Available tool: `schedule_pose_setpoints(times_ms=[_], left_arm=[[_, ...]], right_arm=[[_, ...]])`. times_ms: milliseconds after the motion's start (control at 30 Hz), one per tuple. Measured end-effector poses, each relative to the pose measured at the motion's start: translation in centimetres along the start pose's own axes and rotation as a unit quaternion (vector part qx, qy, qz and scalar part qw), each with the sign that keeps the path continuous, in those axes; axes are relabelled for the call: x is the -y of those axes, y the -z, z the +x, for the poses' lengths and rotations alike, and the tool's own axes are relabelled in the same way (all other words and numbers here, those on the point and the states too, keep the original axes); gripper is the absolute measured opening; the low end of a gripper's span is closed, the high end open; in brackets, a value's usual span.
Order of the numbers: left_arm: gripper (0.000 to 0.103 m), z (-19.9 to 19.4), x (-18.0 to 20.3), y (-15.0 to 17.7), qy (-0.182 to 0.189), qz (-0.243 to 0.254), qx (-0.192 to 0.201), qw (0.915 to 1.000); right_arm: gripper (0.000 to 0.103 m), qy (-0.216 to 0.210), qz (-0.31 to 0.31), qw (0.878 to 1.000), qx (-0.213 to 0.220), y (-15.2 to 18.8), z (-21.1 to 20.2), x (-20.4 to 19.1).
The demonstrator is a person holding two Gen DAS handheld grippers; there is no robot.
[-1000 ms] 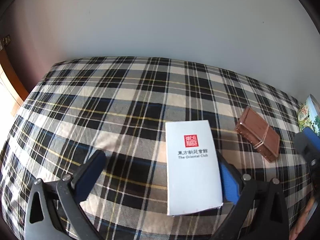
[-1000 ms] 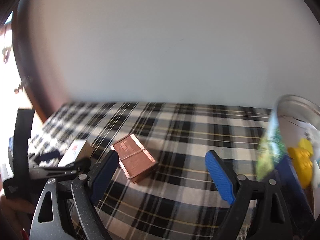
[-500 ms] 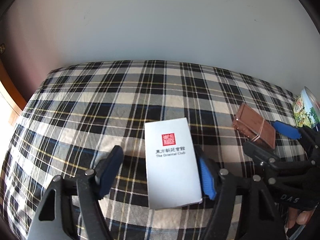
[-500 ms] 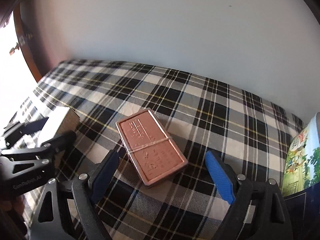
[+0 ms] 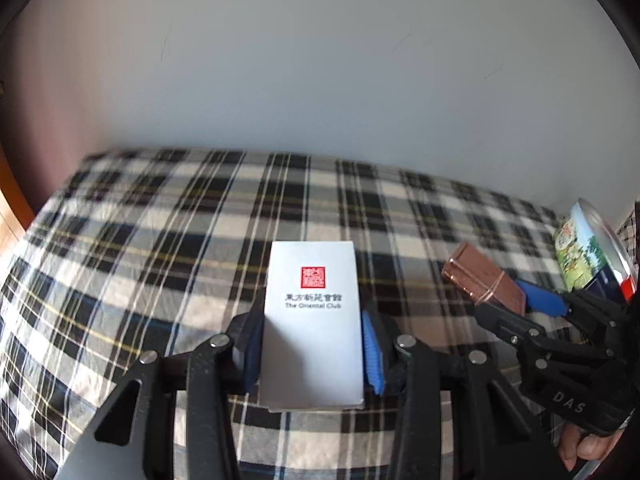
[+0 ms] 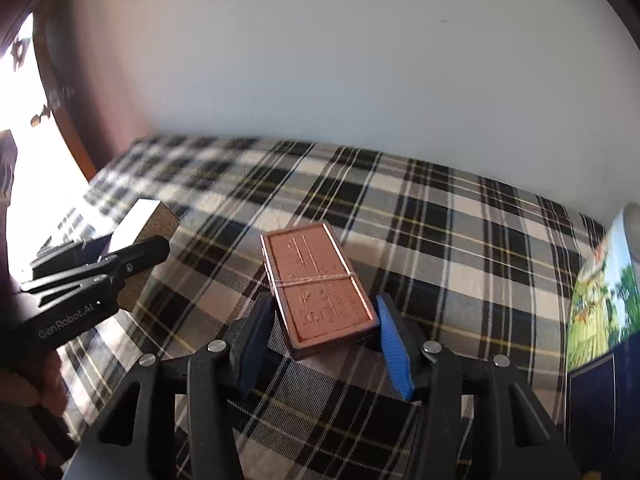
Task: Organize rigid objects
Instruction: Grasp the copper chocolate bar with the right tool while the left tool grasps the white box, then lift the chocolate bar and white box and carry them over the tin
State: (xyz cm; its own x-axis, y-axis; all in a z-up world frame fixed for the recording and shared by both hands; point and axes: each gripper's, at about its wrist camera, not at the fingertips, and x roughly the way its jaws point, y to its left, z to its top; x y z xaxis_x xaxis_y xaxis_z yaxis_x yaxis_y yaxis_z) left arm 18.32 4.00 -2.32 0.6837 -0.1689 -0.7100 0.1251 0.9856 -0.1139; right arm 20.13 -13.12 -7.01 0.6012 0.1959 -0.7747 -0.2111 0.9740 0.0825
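Observation:
A white box with a red seal is clamped between the blue pads of my left gripper, lifted off the plaid cloth; it also shows in the right wrist view. A copper-brown flat box tied with string sits between the blue pads of my right gripper, which is closed on its near end. The brown box also shows in the left wrist view.
A plaid cloth covers the table against a white wall. A round printed tin stands at the far right, also showing in the left wrist view. A wooden edge is at the left.
Both grippers have closed: the left on the white box, the right on the brown box. Both boxes now look raised and tilted off the cloth.

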Motion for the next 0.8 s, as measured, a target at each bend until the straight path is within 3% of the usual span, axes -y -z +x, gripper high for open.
schedule_pose_setpoints(times_ms=[133, 567, 600, 633, 800], left_arm=[[0.040, -1.3, 0.3, -0.4, 0.011, -0.002, 0.035, 0.9993], [0.040, -4.9, 2.0, -0.8, 0.056, 0.032, 0.124, 0.9902], [0.040, -5.0, 2.1, -0.8, 0.057, 0.033, 0.128, 0.9896], [0.040, -5.1, 2.1, -0.8, 0.058, 0.033, 0.129, 0.9894], [0.040, -5.4, 2.0, -0.9, 0.066, 0.027, 0.135, 0.9883]], right_arm=[[0.048, -0.002, 0.028, 0.998, 0.061, 0.5, -2.4, 0.9], [0.043, 0.008, 0.052, 0.985, 0.162, 1.5, -6.7, 1.7], [0.036, 0.008, 0.053, 0.984, 0.168, 1.5, -6.8, 1.7], [0.018, 0.007, 0.052, 0.984, 0.170, 1.5, -6.9, 1.8], [0.018, 0.002, 0.055, 0.986, 0.159, 1.7, -6.7, 1.9]])
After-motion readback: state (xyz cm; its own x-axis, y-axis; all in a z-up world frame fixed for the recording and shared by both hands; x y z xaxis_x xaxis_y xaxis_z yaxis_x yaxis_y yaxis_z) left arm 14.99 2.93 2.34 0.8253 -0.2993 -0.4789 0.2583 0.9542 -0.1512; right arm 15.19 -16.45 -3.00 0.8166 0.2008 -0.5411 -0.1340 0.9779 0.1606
